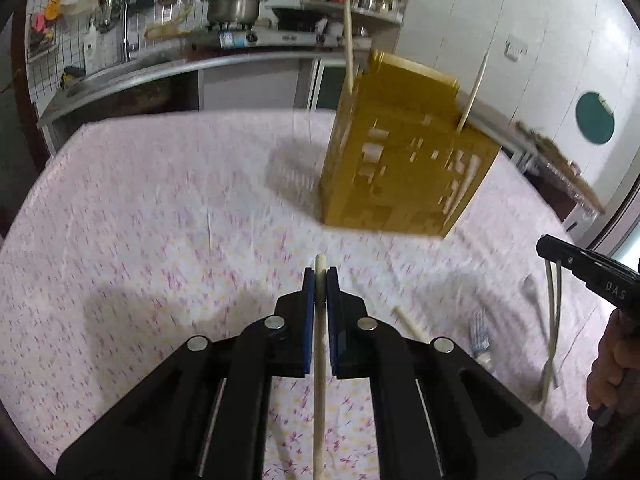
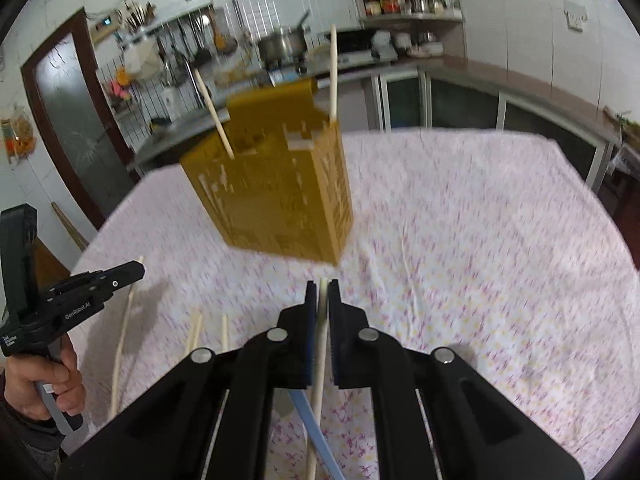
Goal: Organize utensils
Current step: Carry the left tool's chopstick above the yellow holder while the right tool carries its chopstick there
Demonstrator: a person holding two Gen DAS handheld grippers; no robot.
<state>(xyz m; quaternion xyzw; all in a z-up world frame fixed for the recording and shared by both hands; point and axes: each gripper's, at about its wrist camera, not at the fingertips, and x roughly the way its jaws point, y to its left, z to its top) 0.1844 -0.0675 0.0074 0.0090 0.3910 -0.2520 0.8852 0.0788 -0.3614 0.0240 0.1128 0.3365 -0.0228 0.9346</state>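
Both my grippers clenched: left gripper (image 1: 320,276) on chopstick (image 1: 319,360), right gripper (image 2: 321,288) on pale chopstick (image 2: 319,364). Light, stiff, slippery; pinched near top end, yellow slotted holder (image 1: 404,160) ahead.

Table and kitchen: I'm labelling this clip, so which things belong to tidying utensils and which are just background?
Job:
left gripper shut on a chopstick
right gripper shut on another chopstick
yellow holder
loose chopsticks

Background:
pot
spice shelf
faucet
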